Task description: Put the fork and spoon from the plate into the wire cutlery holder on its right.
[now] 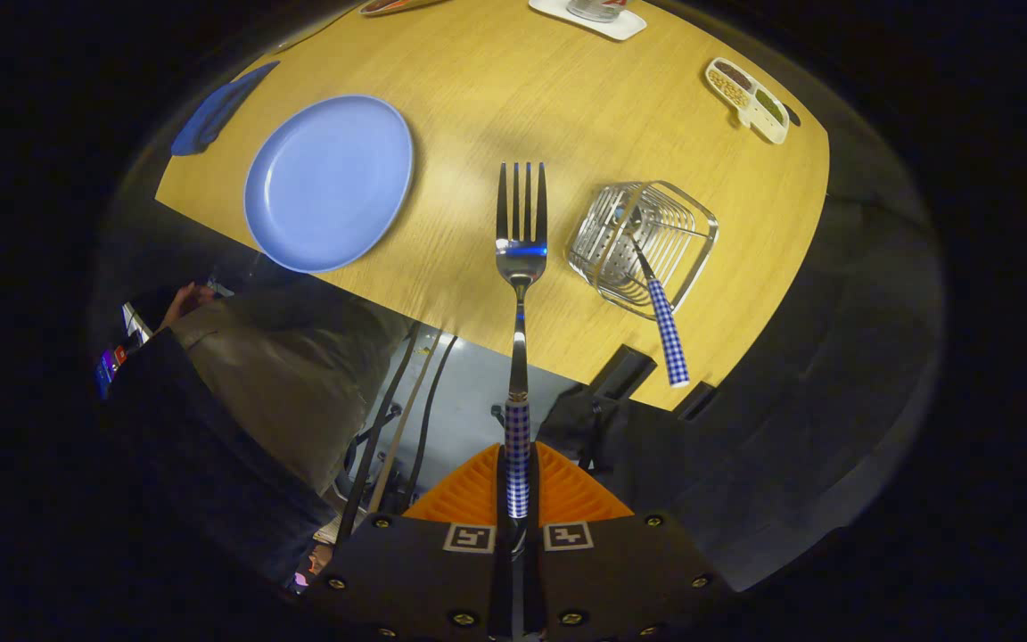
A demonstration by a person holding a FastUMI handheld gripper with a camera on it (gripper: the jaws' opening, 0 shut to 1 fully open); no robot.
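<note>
My gripper (518, 486) is shut on the checked handle of the fork (521, 241), which points straight ahead with its tines high over the wooden table. The blue plate (328, 183) lies bare on the table, to the left of the fork. The wire cutlery holder (643, 245) stands to the right of the fork's tines. The spoon (661, 316) rests in the holder, bowl down, its blue checked handle leaning out over the holder's near rim toward me.
A blue cloth (215, 111) lies beyond the plate at the table's left edge. A white divided dish (748, 98) with seeds sits far right, a white tray (589, 16) at the back. A person's sleeve and hand (188, 299) are by the near left table edge.
</note>
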